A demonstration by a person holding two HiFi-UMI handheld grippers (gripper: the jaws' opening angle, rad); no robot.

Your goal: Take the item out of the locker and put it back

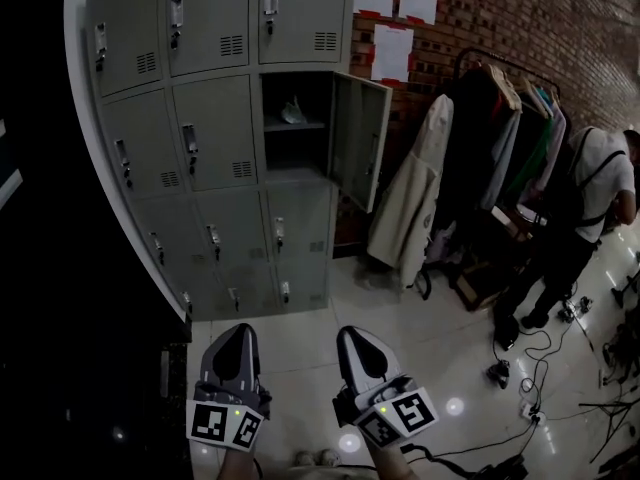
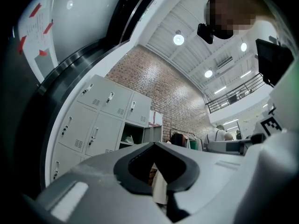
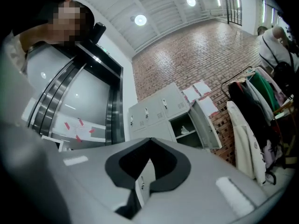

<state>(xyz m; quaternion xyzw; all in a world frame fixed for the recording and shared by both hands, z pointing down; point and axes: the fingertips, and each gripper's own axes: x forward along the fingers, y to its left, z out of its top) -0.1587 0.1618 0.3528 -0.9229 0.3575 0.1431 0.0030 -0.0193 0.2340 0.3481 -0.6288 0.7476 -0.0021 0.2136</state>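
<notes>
A bank of grey lockers point(image 1: 215, 133) stands ahead. One locker in the middle row, right column, has its door point(image 1: 360, 138) swung open to the right. A small white crumpled item point(image 1: 293, 113) lies on its inner shelf, also showing as the item point(image 2: 129, 139) in the left gripper view and the item point(image 3: 184, 129) in the right gripper view. Both grippers hang low over the floor, well short of the lockers. My left gripper point(image 1: 240, 330) is shut and empty, its tips meeting point(image 2: 154, 144). My right gripper point(image 1: 350, 334) is shut too, holding nothing point(image 3: 149, 140).
A clothes rack point(image 1: 505, 98) with several hanging garments stands by the brick wall, with a pale coat point(image 1: 415, 198) nearest the open door. A person point(image 1: 585, 218) bends over at the far right. Cables point(image 1: 540, 368) trail on the glossy floor. A dark curved wall lies to the left.
</notes>
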